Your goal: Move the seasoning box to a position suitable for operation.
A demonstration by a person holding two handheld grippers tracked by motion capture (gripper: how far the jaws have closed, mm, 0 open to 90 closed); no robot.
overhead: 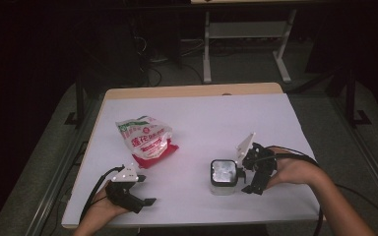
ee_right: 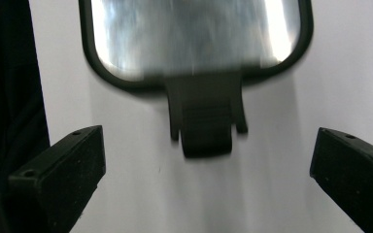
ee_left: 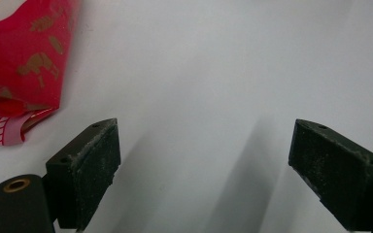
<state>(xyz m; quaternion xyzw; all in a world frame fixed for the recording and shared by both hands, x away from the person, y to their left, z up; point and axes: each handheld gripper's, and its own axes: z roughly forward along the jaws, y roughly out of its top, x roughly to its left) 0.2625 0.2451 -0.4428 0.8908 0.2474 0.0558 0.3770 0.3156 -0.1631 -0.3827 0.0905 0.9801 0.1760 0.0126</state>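
Observation:
A clear box with a black-rimmed lid (overhead: pixel 223 175) stands at the front right of the white table (overhead: pixel 202 113). My right gripper (overhead: pixel 244 181) is just to its right, open and pointing at it without touching. In the right gripper view the lid (ee_right: pixel 201 34) and its black latch (ee_right: pixel 206 121) lie just ahead of the open right gripper (ee_right: pixel 209 150). A red, white and green bag (overhead: pixel 145 140) lies left of centre. My left gripper (overhead: pixel 145 191) is open in front of the bag. The open left gripper (ee_left: pixel 201 145) holds nothing, and the bag's red corner (ee_left: pixel 24 58) is at upper left.
A wooden strip (overhead: pixel 192 91) runs along the table's far edge. Beyond the table are a white desk frame (overhead: pixel 246 44) and cables on a dark floor. Each gripper trails a black cable (overhead: pixel 96 189) off the front edge.

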